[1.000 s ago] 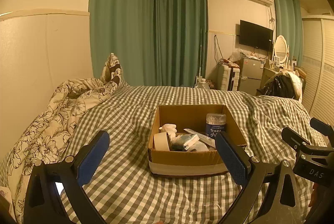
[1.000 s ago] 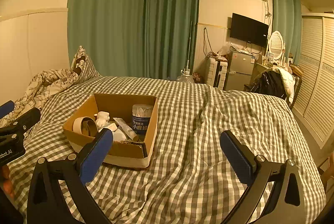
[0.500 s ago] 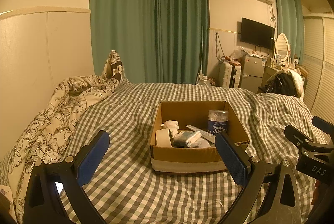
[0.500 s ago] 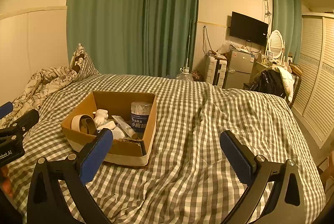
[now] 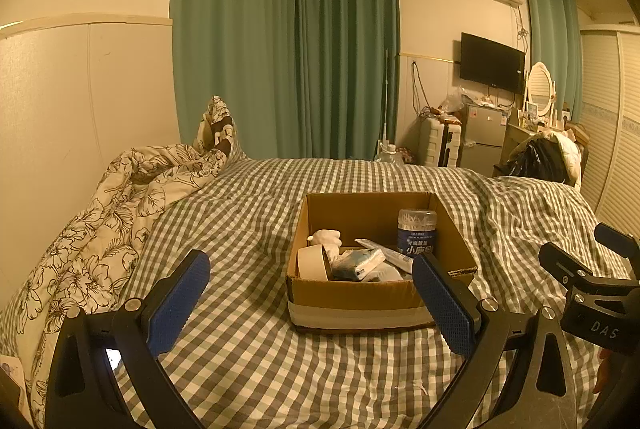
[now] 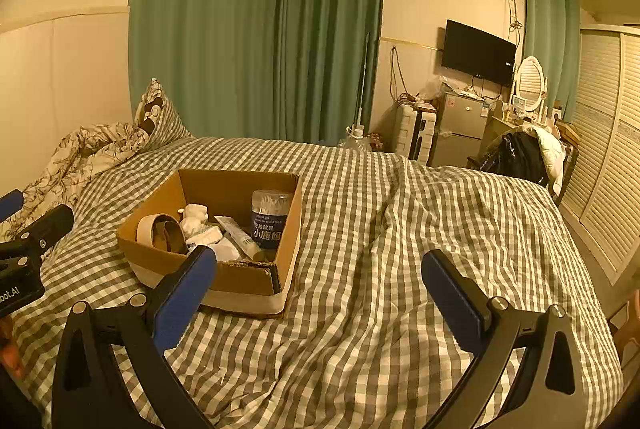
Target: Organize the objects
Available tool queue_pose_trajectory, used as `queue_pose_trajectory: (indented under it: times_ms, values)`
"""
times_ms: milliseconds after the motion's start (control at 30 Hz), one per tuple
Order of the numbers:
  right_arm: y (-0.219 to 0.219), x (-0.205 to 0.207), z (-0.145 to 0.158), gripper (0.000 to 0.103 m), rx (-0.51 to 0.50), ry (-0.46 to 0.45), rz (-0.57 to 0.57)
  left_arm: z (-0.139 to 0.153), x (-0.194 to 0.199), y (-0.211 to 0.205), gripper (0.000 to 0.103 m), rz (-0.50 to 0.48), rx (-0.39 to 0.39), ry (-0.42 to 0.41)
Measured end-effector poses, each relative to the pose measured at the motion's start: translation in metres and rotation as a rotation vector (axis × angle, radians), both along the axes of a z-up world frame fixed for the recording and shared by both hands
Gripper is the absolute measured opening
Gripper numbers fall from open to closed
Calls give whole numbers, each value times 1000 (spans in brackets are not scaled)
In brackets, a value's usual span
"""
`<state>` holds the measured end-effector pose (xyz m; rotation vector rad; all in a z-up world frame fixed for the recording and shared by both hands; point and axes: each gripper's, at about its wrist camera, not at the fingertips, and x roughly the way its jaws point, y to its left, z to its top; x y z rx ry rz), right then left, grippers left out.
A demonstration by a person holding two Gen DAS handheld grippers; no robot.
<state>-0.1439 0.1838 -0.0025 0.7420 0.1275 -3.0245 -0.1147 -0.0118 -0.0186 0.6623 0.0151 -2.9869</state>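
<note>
An open cardboard box (image 5: pixel 352 299) (image 6: pixel 244 279) sits on the checked bed cover. In it are a roll of tape (image 5: pixel 313 263) (image 6: pixel 160 231), a white figurine (image 5: pixel 326 237) (image 6: pixel 195 215), a tube (image 5: pixel 386 253) (image 6: pixel 240 233), a soft packet (image 5: pixel 360 263) and a blue-labelled jar of cotton swabs (image 5: pixel 417 235) (image 6: pixel 270 219). My left gripper (image 5: pixel 312 299) is open and empty, held in front of the box. My right gripper (image 6: pixel 318 291) is open and empty, near the box's right front corner.
A floral duvet (image 5: pixel 104 225) is heaped at the bed's left side against the wall. Green curtains (image 5: pixel 288 45) hang behind the bed. A small fridge (image 5: pixel 480 137), a TV and a chair with clothes (image 6: pixel 520 153) stand at the right.
Both grippers have risen or tilted slightly, so the box sits a little lower in both views. The jaws stay open and the box contents have not moved.
</note>
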Motion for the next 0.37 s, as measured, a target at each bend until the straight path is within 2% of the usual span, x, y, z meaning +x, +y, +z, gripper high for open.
queue_pose_trajectory:
  times_ms: [367]
  values:
    - [-2,-1,-2,103,6,-7,3,-2,1,0,103,-5,-3,-3]
